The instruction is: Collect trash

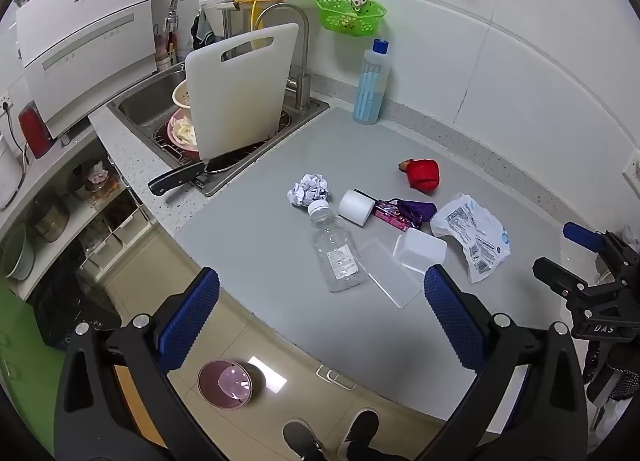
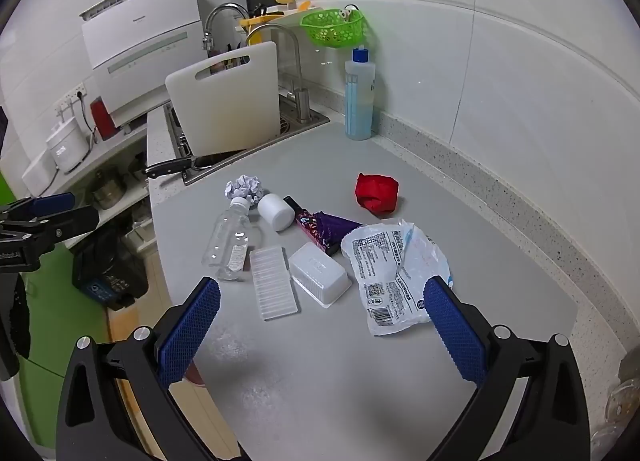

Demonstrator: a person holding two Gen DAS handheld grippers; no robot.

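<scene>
Right wrist view shows us the trash, from clear bottle [image 2: 228, 239] to crinkled bag [image 2: 394, 273], clustered mid-counter [image 2: 500, 257], our right gripper [image 2: 322, 317] and left gripper [image 1: 322, 307] both gaping empty above, and that round bottle could roll off when nudged.

The big white machine [image 1: 86, 43] beside the sink has the name "Panasonic" in small grey letters on its front. The black clamp [image 1: 604, 327] at the right edge of the left wrist view says "DAS". The white plastic bag [image 2: 394, 275] and the clear bottle [image 1: 336, 253] have print too small to read.
</scene>
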